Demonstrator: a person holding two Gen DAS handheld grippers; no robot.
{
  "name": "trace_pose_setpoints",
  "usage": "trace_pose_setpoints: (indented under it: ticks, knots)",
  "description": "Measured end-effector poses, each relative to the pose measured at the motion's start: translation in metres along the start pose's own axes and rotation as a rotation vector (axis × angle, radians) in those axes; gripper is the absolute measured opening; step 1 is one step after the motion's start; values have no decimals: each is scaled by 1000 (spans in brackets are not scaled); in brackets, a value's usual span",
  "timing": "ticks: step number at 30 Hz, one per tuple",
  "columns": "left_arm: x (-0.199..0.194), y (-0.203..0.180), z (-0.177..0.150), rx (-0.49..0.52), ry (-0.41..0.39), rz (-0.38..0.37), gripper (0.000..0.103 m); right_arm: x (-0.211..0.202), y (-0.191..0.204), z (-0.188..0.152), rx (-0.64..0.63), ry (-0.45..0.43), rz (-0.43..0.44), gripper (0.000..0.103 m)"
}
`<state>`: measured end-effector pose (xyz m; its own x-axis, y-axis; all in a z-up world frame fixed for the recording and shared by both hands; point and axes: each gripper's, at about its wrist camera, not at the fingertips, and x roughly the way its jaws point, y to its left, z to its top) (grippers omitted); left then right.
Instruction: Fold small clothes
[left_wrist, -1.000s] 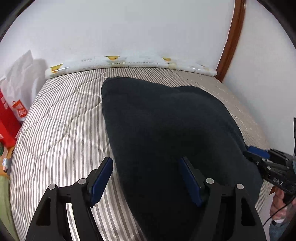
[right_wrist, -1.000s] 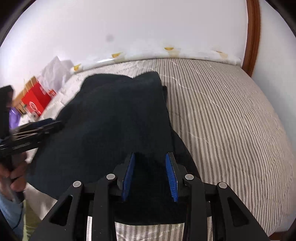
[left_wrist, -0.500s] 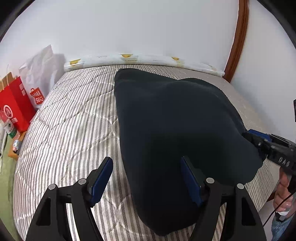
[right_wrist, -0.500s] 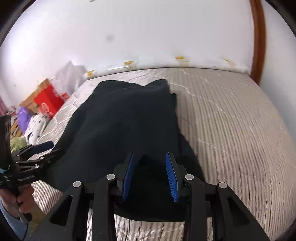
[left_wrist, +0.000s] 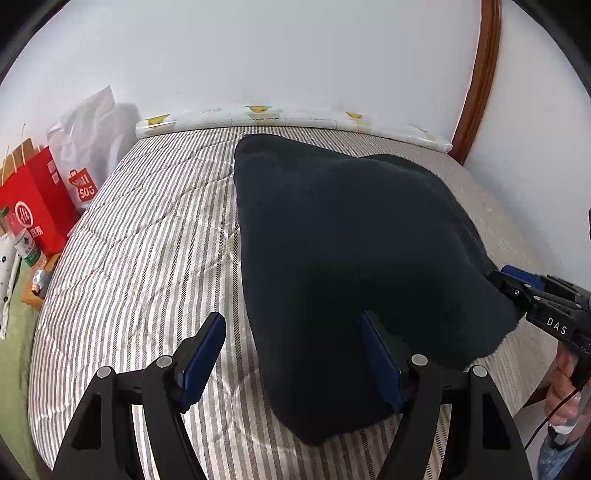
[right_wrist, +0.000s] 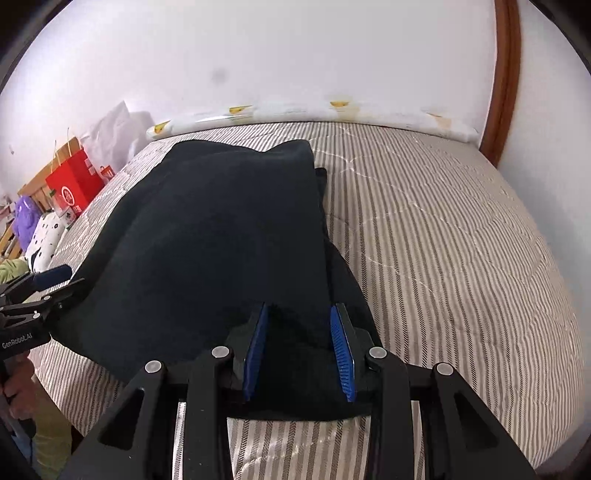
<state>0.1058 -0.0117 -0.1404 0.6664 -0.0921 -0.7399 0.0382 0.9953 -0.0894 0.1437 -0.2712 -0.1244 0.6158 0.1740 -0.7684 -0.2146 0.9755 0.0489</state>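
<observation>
Nearest the right-wrist camera, the right gripper (right_wrist: 300, 345) has its blue pads part-way closed with the near corner of the dark garment (right_wrist: 221, 236) bunched between them, so it appears clamped on the cloth, though the black fabric hides how firmly it is pinched. The left gripper (left_wrist: 291, 360) is spread wide; the garment's near left corner lies between its fingers, against the right pad and clear of the left one, so nothing is held on that side. The likely trouble, then, is a lopsided lift: with one corner gripped and the other loose, the free corner could sag or slide off and skew the fold, and a shallow bite on thick fabric could slip. Beyond the tongs the garment stretches away across the striped mattress (left_wrist: 140, 236), raised in the middle, its far edge resting short of the pale bolster (left_wrist: 295, 120) along the wall. Red shopping bags (left_wrist: 37, 199) stand off the left side.
</observation>
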Motion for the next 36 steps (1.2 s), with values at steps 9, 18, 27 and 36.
trace_pose_setpoints:
  ticks: [9,18,27,36]
  knots:
    - [-62,-15,0,29,-78,15,73,-50,10,9,9,-53,-57,38]
    - [-145,-23,-1,55,-198,82,91,-136,25,15,46,-169,-79,77]
    - [-177,-32,-20,70,-226,90,91,-190,44,-12,-18,-243,-121,95]
    - [-181,-46,-27,95,-232,92,91,-197,37,-20,7,-227,-116,95]
